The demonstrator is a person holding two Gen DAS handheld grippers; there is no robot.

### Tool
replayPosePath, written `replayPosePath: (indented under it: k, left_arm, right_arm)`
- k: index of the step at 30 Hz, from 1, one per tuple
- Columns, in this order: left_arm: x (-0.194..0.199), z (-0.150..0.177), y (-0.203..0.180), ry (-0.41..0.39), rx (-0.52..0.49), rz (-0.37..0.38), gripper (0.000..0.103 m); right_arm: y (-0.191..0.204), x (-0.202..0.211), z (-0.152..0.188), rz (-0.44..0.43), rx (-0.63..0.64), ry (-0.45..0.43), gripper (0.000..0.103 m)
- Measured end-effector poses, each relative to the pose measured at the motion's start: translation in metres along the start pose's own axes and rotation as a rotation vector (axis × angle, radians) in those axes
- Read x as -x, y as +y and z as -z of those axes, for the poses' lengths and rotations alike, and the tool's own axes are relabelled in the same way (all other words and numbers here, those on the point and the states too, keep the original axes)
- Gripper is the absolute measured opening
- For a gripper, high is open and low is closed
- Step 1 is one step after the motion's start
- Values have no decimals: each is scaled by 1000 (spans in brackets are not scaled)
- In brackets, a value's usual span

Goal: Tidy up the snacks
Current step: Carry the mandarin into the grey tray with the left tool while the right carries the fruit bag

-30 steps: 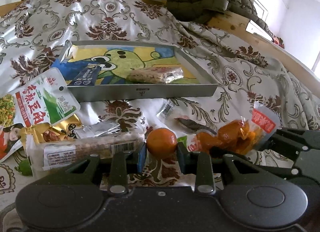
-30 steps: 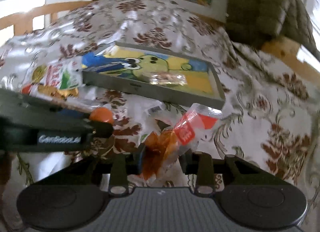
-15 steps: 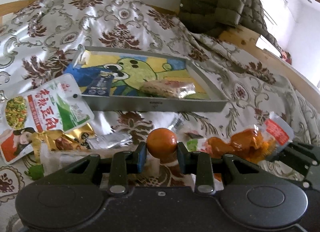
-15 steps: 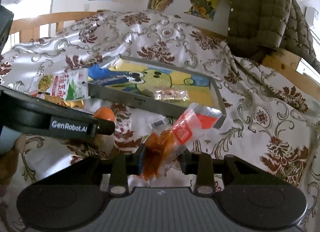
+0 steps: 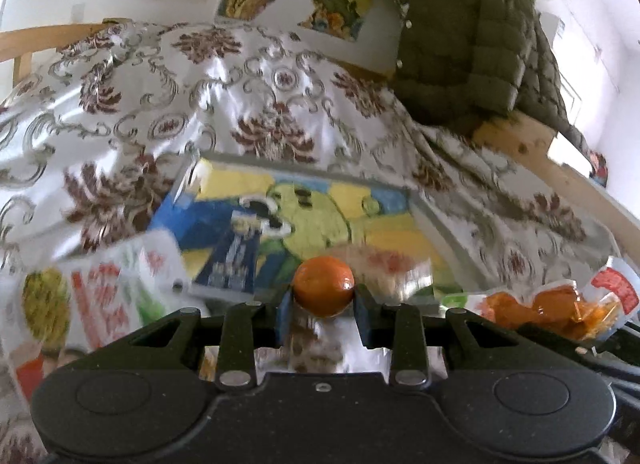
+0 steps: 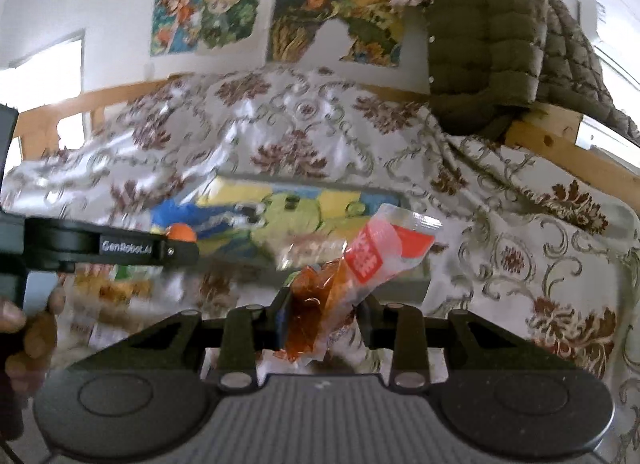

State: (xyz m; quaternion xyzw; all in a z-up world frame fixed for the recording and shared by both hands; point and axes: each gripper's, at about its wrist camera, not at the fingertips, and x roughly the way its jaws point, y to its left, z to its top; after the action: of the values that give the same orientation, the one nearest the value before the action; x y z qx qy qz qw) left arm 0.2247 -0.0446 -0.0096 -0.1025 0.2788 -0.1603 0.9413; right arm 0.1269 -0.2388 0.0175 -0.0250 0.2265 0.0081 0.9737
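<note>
Orange (image 5: 323, 291): a small round fruit pinched between the two pads of the left gripper (image 5: 322, 306), held up off the cloth, its top rising above the fingertips.
Left gripper: clamped on the orange from both sides; in the right wrist view it (image 6: 176, 250) reaches in from the left edge with the orange (image 6: 181, 232) at its tip.
Snack packet (image 6: 352, 276): clear wrapper with amber pieces and a red-and-white label, caught by its lower end in the right gripper (image 6: 322, 318); the label end sticks up and to the right, past the fingertips.
Right gripper: closed on the packet.
Tray (image 5: 436, 224): shallow grey tray with a green cartoon picture on its floor, beyond both grippers; a dark blue sachet (image 5: 240, 260) and a clear wrapped bar (image 5: 384, 268) lie in it.
Green-and-white bag (image 5: 100, 296): on the cloth left of the tray, blurred.
Cloth (image 5: 224, 88): shiny white with brown floral print, under everything.
Hand (image 6: 28, 328): at the left edge of the right wrist view, gripping the left tool's handle.
</note>
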Motion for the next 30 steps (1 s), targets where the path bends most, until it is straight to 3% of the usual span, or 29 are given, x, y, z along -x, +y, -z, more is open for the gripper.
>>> replayPosePath:
  k: [5, 10, 14, 25, 30]
  left_arm:
    - [-33, -21, -2, -28, 10, -23, 35]
    - [-57, -27, -5, -53, -55, -75, 35]
    - [-78, -32, 3, -9, -44, -85, 35]
    - [-109, -28, 17, 104, -5, -80, 35]
    - [-109, -27, 15, 120, -15, -77, 36]
  right_arm:
    - [-25, -30, -34, 21, -136, -40, 38]
    - [-41, -68, -51, 63, -151, -60, 38]
    - [-50, -100, -50, 86, -165, -30, 30]
    - [-40, -125, -42, 99, -116, 24, 31]
    - [-32, -124, -39, 89, -88, 32, 44]
